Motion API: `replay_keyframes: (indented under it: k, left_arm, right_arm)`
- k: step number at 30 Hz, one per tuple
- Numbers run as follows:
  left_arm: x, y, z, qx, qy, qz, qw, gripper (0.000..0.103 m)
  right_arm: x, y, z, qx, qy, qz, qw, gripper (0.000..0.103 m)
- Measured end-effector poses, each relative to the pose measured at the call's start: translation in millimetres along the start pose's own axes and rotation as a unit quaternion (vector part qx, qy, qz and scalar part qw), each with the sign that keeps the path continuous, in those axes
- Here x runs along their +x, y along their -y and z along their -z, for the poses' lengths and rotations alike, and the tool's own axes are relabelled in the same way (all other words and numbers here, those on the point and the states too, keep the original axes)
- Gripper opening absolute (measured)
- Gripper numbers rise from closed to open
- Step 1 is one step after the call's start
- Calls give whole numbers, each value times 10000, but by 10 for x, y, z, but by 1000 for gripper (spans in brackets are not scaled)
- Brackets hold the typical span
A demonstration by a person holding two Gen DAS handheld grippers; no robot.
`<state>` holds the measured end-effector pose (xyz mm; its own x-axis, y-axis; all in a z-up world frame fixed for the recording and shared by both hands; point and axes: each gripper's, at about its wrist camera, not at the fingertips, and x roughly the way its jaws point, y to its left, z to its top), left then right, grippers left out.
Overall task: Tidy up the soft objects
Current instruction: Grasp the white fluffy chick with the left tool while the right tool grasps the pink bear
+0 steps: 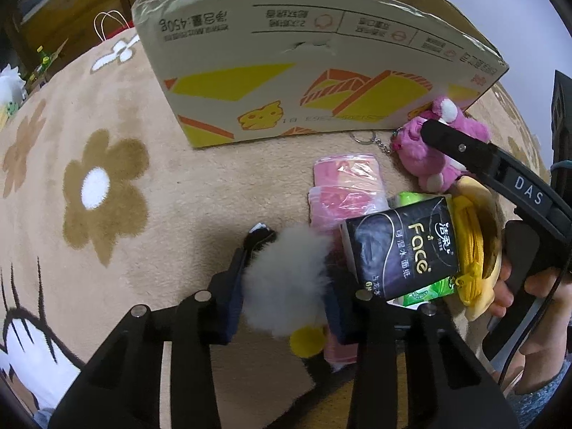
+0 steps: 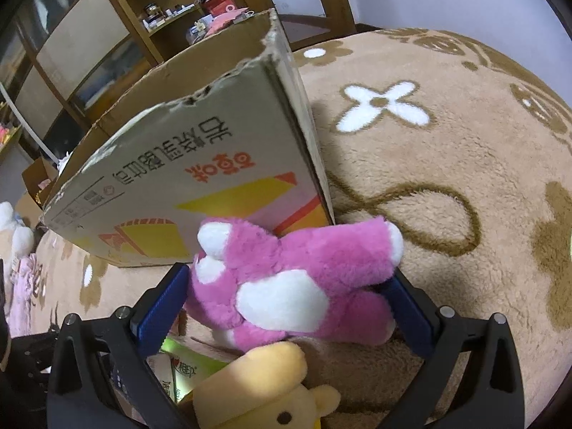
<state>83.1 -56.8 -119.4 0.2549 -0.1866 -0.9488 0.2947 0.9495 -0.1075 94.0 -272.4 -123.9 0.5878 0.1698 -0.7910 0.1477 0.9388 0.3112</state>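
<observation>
Two hand-held grippers work over a tan fleece blanket (image 1: 171, 186) patterned with brown and white flowers. The left hand-held gripper (image 1: 286, 279) is pinched onto a white fluffy toy (image 1: 286, 275), its blue pads sunk into the long fur on both sides; a yellow pom (image 1: 307, 339) shows at the toy's 6 o'clock. At 3 o'clock of that toy lies a glossy black tissue pack (image 1: 404, 250), with a green pack (image 1: 425, 293) partly under it and a yellow zip pouch (image 1: 472, 250) just beside. At the toy's 1 o'clock sit pink cloths in clear wrap (image 1: 343, 186).

The right hand-held gripper (image 2: 289, 293) has its jaws spread wide around a pink plush bear (image 2: 296, 279) with white patches; the blue pads are at its flanks, and whether they press it I cannot tell. A yellow plush (image 2: 264, 386) lies nearest the right camera, at the bear's 6 o'clock. A keyring (image 1: 364, 139) lies beside the bear. A person's hand (image 1: 529, 304) holds the right gripper's handle.

Farthest stands an open cardboard box (image 1: 286, 82), matt, with yellow and orange print and a torn rim; the bear lies against its base.
</observation>
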Motion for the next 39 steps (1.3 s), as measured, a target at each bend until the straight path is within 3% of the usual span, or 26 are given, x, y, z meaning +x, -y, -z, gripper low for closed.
replay_keyframes:
  k: [7, 12, 26, 37, 38, 39]
  left_arm:
    - [-47, 150, -102, 26, 74, -155, 9998, 36]
    - [-116, 40, -85, -133, 172, -201, 9996, 36]
    - [-221, -132, -80, -295, 307, -268, 9987, 35]
    - [-213, -208, -51, -342, 316, -364, 9983, 35]
    - [-205, -232, -63, -381, 317, -382, 9980, 35]
    - [-211, -244, -66, -399, 341, -385, 9979, 35]
  right_arm:
    - [-70, 24, 19, 35, 113, -115, 9999, 100]
    - [-144, 49, 15, 84, 265, -150, 9995, 93]
    - [-25, 138, -91, 422, 284, -329, 9982, 95]
    - [-119, 43, -74, 149, 464, -268, 9985, 78]
    - [-143, 45, -63, 159, 485, -279, 9983, 71]
    - [-175, 45, -63, 176, 530, -306, 9980, 70]
